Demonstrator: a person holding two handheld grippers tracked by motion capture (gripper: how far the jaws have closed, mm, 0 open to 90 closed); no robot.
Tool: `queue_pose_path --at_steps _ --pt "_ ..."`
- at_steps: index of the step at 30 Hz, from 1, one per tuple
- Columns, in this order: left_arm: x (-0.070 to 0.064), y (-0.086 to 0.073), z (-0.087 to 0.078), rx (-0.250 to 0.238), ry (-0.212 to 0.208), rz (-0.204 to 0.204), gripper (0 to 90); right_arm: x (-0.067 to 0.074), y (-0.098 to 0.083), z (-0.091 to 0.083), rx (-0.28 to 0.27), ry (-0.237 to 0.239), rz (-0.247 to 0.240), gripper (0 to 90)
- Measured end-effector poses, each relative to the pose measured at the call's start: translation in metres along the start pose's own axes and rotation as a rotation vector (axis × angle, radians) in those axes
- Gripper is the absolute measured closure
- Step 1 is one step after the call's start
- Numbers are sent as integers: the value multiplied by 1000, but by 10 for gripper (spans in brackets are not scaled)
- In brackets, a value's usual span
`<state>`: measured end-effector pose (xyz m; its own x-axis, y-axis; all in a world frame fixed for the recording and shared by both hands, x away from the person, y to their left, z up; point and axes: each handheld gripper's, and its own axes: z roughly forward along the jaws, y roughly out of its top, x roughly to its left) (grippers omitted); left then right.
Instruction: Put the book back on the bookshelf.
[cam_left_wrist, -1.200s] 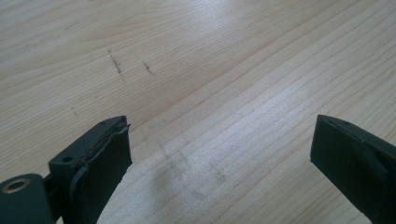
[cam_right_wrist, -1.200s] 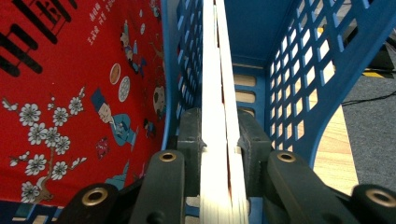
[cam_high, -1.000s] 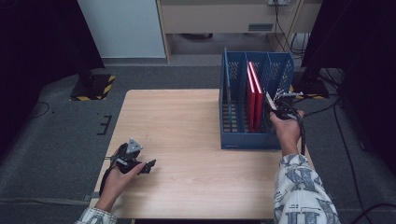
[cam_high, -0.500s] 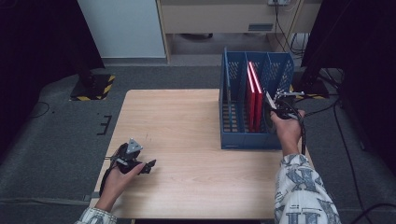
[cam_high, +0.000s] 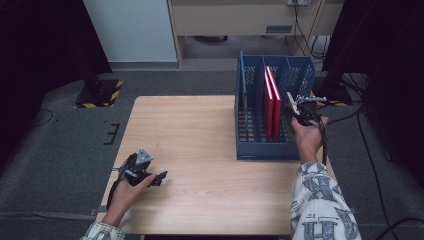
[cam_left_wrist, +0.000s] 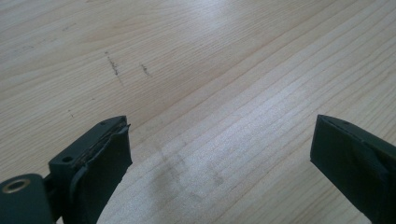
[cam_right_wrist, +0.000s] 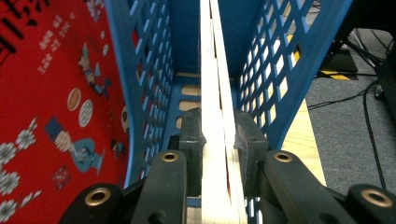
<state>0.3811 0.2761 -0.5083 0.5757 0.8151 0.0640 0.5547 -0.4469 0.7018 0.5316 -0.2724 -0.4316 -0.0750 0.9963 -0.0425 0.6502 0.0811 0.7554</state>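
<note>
Your right gripper (cam_right_wrist: 217, 140): jaws clamped on the pale page edge of a thin book (cam_right_wrist: 212, 84), one pad pressed to each face. The book stands upright on edge in the end compartment of the blue rack (cam_right_wrist: 285, 56), between a lattice divider and the rack's outer lattice wall. In the high view the right gripper (cam_high: 296, 111) sits at the rack's right side, held by your right hand (cam_high: 307, 137), patterned sleeve behind it.

Next compartment over: red books (cam_high: 272, 102), upright, leaning slightly; one red cover with cartoon figures and printed characters (cam_right_wrist: 51, 102) lies just beyond the divider in the right gripper view.

Blue rack (cam_high: 250, 120): lattice-walled, several slots, standing at the far right of the wooden counter (cam_high: 200, 130).

Your left gripper (cam_left_wrist: 219, 154): jaws wide apart, nothing between them, bare wood grain with a few dark scuffs beneath. In the high view the left gripper (cam_high: 159, 178) rests low over the counter's near left corner, well apart from the rack, held by your left hand (cam_high: 127, 192)
</note>
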Motion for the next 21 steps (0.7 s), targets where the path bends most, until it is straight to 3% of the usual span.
queue_pose_path --at_steps 10,17,21 --pt "0 0 0 -1 0 1 43 9 0 3 -6 -5 -11 755" --pt "0 0 -1 -1 1 2 43 16 0 -2 -15 28 -55 700" --pt "-1 1 -1 -2 2 4 43 18 -1 -7 -23 41 -47 675"
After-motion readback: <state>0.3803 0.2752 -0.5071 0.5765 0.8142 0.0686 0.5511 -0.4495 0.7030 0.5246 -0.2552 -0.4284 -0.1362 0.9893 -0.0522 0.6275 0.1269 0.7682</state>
